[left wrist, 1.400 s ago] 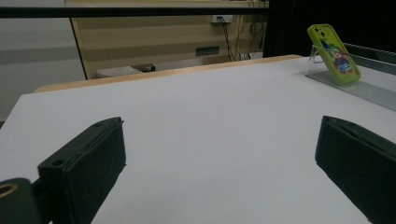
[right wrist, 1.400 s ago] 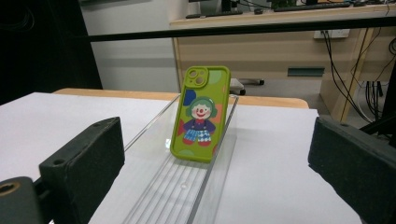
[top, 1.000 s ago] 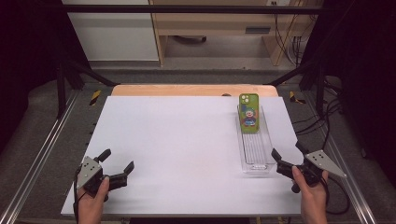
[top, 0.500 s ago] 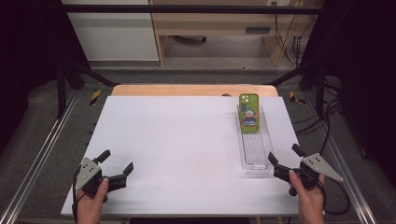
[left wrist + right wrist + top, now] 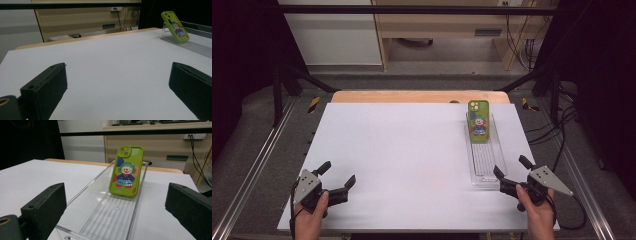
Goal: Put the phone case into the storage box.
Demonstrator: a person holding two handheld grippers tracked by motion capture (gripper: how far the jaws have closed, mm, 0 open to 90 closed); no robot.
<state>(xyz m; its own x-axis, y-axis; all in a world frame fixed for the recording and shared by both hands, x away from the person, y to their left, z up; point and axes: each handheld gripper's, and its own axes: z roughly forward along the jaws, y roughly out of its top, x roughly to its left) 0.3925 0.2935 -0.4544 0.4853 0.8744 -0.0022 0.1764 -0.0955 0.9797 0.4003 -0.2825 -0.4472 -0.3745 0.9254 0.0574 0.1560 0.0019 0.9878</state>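
A green phone (image 5: 478, 119) with a cartoon clown on its case leans upright at the far end of a clear plastic tray (image 5: 484, 162) on the white table's right side. The right gripper view looks down the tray (image 5: 100, 220) at the phone (image 5: 126, 175). My right gripper (image 5: 513, 173) stands open just off the tray's near end, nothing between its jaws. Near the front left corner, my left gripper (image 5: 337, 173) is open over bare table. In the left gripper view the phone (image 5: 175, 27) and tray (image 5: 192, 46) lie far off at the upper right.
The white board (image 5: 412, 150) covers a wooden tabletop (image 5: 412, 96) whose far edge shows behind it. Metal rails (image 5: 257, 165) run along both sides, and cables (image 5: 562, 135) trail on the right. A wooden bench (image 5: 452, 30) stands beyond the table.
My right gripper has shifted slightly left, closer to the tray's near end. The left gripper has stayed where it was.
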